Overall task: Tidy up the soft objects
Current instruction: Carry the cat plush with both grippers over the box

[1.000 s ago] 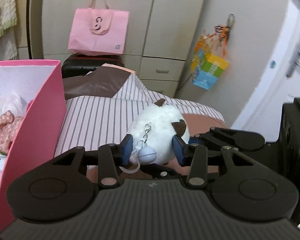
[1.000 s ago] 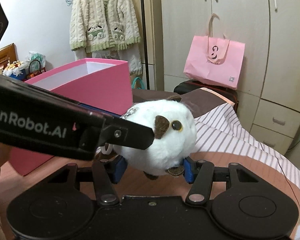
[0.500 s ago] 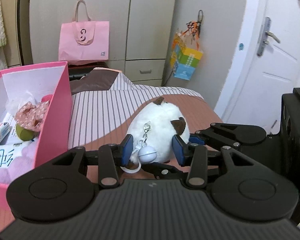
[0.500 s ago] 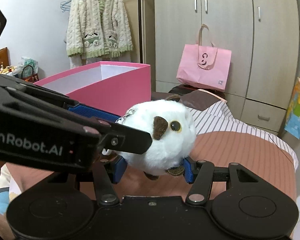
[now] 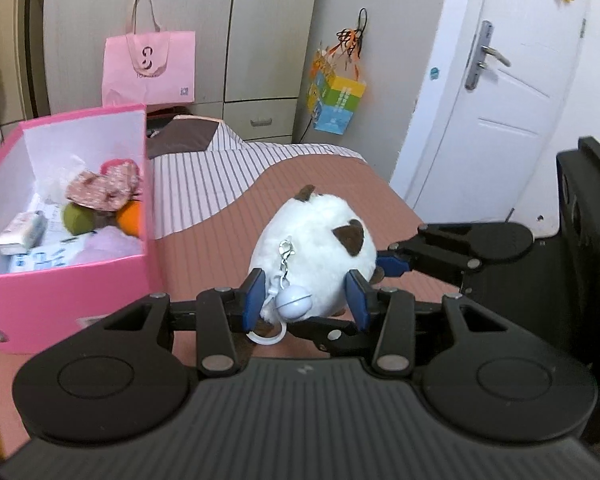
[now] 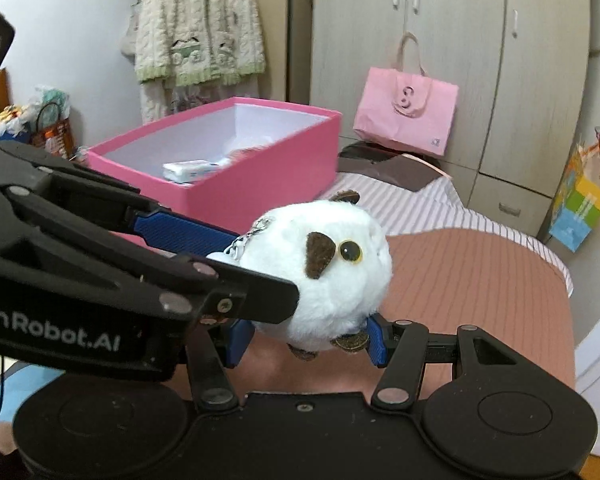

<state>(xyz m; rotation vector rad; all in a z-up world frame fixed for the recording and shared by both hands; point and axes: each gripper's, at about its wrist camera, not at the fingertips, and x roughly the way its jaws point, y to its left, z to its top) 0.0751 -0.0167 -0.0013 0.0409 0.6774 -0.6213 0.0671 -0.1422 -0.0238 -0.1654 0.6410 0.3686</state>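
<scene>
The white plush (image 5: 314, 256) sits clamped between both grippers at once, lifted clear of the bed (image 5: 332, 184). The left gripper (image 5: 306, 294) pinches its lower rear, blue pads pressing into the fur on either side, with the keychain ball (image 5: 294, 301) and its clasp hanging between them. The right gripper (image 6: 306, 338) squeezes the plush (image 6: 324, 272) from the other side low down, near its brown feet, the yellow eye facing that camera; the left gripper's fingers (image 6: 188, 236) cross that view from the left and meet the toy's back. In the left view the right gripper's finger (image 5: 396, 264) touches the plush's right side. Against a second ago, the pink box (image 5: 64, 208) has slid further from the left view's edge and shows more of its inside: a floral cloth (image 5: 104, 186), a green ball, an orange one, packets. The pink bag (image 5: 150, 66) and the door (image 5: 496, 92) have also shifted, so both hands have swung across the room with the toy, the grips unchanged. The box (image 6: 228, 160) stands open-topped to the left of the plush, its near wall close by. To the right the bed's edge drops off toward the door.
</scene>
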